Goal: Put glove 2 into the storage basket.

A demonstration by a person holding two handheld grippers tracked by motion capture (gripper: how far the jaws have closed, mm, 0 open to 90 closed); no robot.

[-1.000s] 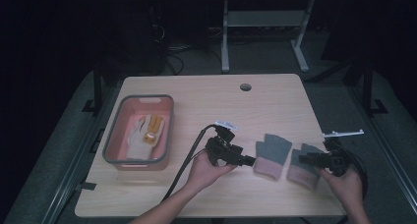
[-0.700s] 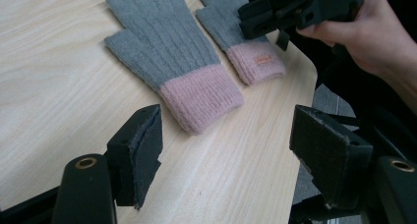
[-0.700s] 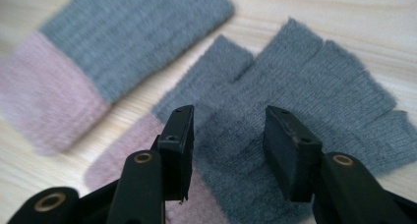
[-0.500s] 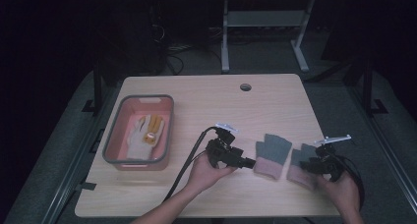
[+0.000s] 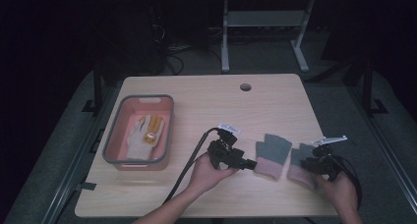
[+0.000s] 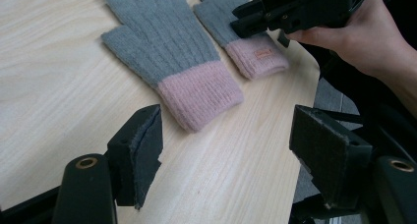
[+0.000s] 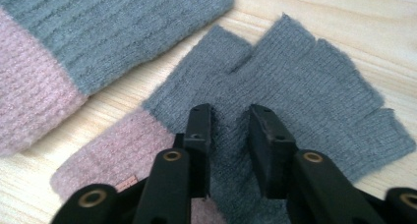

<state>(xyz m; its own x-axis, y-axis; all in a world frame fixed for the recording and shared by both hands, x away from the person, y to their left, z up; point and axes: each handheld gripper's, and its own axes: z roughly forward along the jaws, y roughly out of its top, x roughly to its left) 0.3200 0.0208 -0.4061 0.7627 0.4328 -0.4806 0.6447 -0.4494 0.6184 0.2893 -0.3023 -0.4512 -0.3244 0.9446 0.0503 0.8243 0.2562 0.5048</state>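
Scene: 2 grey knitted fingerless gloves with pink ribbed cuffs lying flat on the pale wooden table [image 5: 206,94], side by side near its front edge.
Right glove [image 7: 305,91]: lying nearer the table's right edge, cuff toward the person.
Right hand-held gripper [image 7: 230,135]: jaws having just been closing, now pinching a raised fold of the right glove's grey knit just past the cuff.
Left glove [image 6: 162,52]: lying flat, untouched, pink cuff pointing toward the left hand-held gripper.
Left hand-held gripper [image 6: 231,150]: released, jaws standing wide, hovering just short of the left glove's cuff.
Elsewhere: pink plastic bin with grey rim [image 5: 114,140] at the table's left, holding a white and orange work glove [image 5: 145,130].
Risk 1: pinching only the top layer of knit, letting the glove stretch or slip out when lifting.
Risk 2: dragging the right glove into its neighbour, shifting the left glove from under the open jaws.
Risk 3: lifting too near the edge, dropping the glove off the table.
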